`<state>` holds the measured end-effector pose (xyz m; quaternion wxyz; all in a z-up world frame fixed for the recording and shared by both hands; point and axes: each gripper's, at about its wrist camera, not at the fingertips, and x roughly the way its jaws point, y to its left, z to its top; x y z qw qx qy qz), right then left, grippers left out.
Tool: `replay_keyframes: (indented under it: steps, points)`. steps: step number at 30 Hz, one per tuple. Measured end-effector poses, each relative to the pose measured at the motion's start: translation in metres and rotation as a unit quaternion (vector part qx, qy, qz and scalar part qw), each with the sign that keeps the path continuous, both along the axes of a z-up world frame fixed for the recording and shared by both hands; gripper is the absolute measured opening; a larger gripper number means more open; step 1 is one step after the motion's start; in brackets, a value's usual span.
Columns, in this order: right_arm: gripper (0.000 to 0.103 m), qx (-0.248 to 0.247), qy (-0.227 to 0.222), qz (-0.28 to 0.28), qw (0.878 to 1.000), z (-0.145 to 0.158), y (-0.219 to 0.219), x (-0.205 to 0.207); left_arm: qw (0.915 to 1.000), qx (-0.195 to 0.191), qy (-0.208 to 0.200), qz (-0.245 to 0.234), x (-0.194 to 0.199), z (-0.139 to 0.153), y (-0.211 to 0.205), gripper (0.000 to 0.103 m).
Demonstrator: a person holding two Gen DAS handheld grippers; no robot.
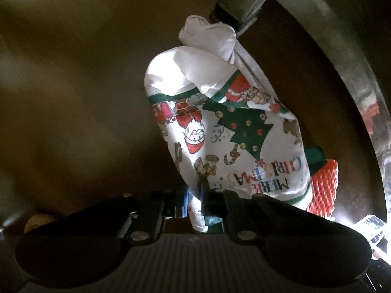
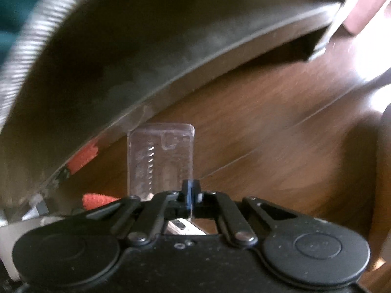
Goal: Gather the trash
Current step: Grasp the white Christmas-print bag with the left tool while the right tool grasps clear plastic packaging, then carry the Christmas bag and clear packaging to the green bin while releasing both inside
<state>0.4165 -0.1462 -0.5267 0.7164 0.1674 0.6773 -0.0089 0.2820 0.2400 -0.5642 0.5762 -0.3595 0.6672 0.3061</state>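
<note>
A crumpled Christmas-printed napkin (image 1: 220, 131) is pinched by the closed left hand-held gripper (image 1: 195, 205) above the wooden floor (image 1: 73, 85), while a clear plastic package (image 2: 161, 158) is clamped in the closed right hand-held gripper (image 2: 190, 190) beside a metal bin (image 2: 122, 61).

The left tongs (image 1: 194, 204) are matt black plastic, as are the right tongs (image 2: 189, 195), the latter faintly dusty with bright metal rivets. Between the left tongs sits a printed bag (image 1: 229, 146) of soft, creased, slightly shiny white film. Just right of it lies orange foam netting (image 1: 322, 188), open-meshed and rough. Ahead of the right tongs stands a clear plastic piece (image 2: 161, 158), glossy and ribbed. Beneath it the wooden floor (image 2: 268, 122) looks smooth, brown and semi-gloss.
</note>
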Motion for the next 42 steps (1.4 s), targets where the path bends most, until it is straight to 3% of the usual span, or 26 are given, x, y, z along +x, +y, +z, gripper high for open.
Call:
replay_keyframes:
  steps: [4,7,13,16,21,23,27,33,42]
  points:
    - [0.000,-0.007,-0.009,0.009,1.000,0.031,-0.008,-0.010,0.9990,0.018,0.010,-0.040,0.010,0.024,-0.013,0.007]
    - [0.000,-0.010,-0.025,0.023,0.999,0.062,-0.014,-0.015,0.9941,0.042,0.011,-0.100,0.021,0.048,-0.027,0.007]
    - [0.000,-0.016,-0.045,0.059,0.997,0.124,-0.031,-0.037,0.9868,0.064,-0.002,-0.148,0.029,0.109,-0.043,0.007]
    - [0.000,-0.023,-0.066,0.092,0.993,0.159,-0.037,-0.053,0.9804,0.080,-0.017,-0.179,0.026,0.141,-0.059,0.007]
    - [0.000,-0.018,-0.102,0.109,0.989,0.210,-0.038,-0.078,0.9618,0.108,-0.047,-0.247,0.007,0.200,-0.081,0.007]
    - [0.000,-0.014,-0.121,0.121,0.985,0.234,-0.039,-0.089,0.9503,0.127,-0.062,-0.277,0.000,0.225,-0.092,0.007]
    - [0.000,-0.021,-0.169,0.156,0.973,0.288,-0.046,-0.109,0.9191,0.183,-0.113,-0.330,-0.012,0.290,-0.108,0.007]
    - [0.000,-0.023,-0.226,0.174,0.958,0.370,-0.071,-0.133,0.8917,0.201,-0.201,-0.352,-0.029,0.384,-0.136,0.007]
    - [0.000,-0.044,-0.337,0.171,0.925,0.497,-0.126,-0.172,0.8221,0.220,-0.324,-0.413,-0.037,0.515,-0.229,0.007]
